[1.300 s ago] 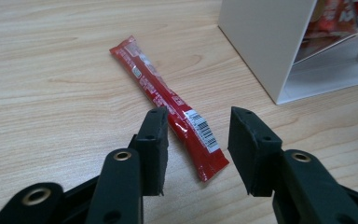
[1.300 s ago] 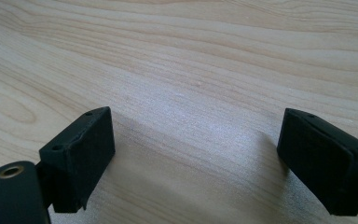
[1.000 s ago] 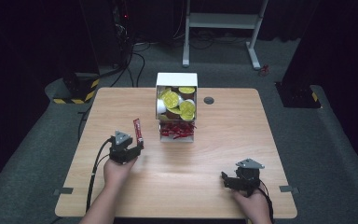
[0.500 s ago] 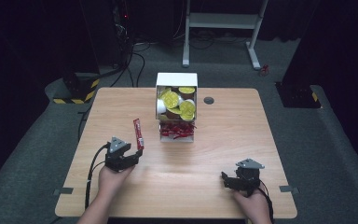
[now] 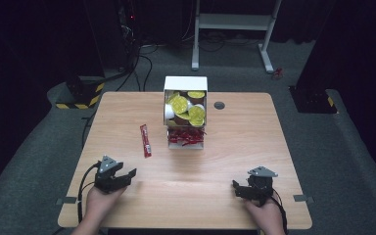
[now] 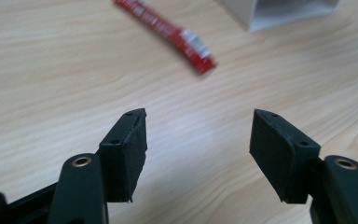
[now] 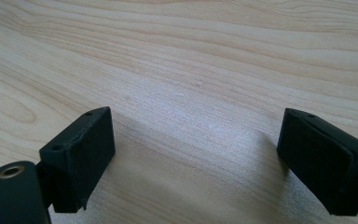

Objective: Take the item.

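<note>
The red sachet (image 5: 146,140) lies flat on the tabletop (image 5: 235,137), left of the white box (image 5: 185,111) that holds more red sachets below and yellow-lidded cups above, and apart from it. My left gripper (image 5: 123,176) sits near the front edge, well clear of the sachet; its jaws have just been opening and nothing is between them. My right gripper (image 5: 238,188) rests at the front right, jaws spread, empty. I judge the placing step complete and the withdrawal in hand. The next move calls for another reach to the box, jaws kept apart until they straddle one sachet
</note>
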`<state>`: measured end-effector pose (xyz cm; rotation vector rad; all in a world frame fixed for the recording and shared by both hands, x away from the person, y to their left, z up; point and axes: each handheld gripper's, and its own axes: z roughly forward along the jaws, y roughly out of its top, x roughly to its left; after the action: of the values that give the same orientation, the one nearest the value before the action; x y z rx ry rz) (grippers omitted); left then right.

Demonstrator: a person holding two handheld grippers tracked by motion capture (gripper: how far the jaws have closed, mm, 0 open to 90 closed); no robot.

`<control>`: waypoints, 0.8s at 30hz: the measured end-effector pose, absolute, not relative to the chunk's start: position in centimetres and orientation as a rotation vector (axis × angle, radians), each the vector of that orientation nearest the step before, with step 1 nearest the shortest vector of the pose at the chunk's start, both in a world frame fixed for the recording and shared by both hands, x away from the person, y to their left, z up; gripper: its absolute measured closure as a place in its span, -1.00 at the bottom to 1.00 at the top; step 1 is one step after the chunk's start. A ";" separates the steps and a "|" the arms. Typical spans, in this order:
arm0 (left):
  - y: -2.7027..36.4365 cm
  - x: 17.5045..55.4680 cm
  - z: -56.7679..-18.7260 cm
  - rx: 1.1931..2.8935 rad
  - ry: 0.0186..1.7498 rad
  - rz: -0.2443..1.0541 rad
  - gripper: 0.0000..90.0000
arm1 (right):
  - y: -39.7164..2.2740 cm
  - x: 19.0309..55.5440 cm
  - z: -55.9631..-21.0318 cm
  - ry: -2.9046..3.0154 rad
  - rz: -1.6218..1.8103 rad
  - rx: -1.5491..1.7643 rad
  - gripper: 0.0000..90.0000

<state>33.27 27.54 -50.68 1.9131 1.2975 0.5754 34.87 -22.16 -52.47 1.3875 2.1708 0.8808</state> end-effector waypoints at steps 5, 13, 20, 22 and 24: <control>29.7 32.6 -51.6 1.931 1.351 0.579 -0.22 | -22.2 34.9 -52.5 2.172 0.880 1.385 -0.75; 31.5 31.4 -52.8 1.976 1.344 0.609 -0.42 | -22.2 34.8 -52.5 2.169 0.883 1.391 -0.75; 31.2 31.3 -53.1 1.961 1.374 0.615 -0.64 | -22.3 34.8 -52.5 2.173 0.889 1.391 -0.74; 31.2 31.3 -53.0 1.970 1.369 0.617 -0.68 | -22.3 34.8 -52.5 2.172 0.889 1.385 -0.71; 31.1 31.3 -53.0 1.969 1.368 0.612 -0.68 | -22.6 34.8 -52.4 2.144 0.916 1.426 -0.68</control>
<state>31.30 31.05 -53.04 1.9689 1.3676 0.6118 34.82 -22.63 -52.40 1.4260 2.1443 0.9158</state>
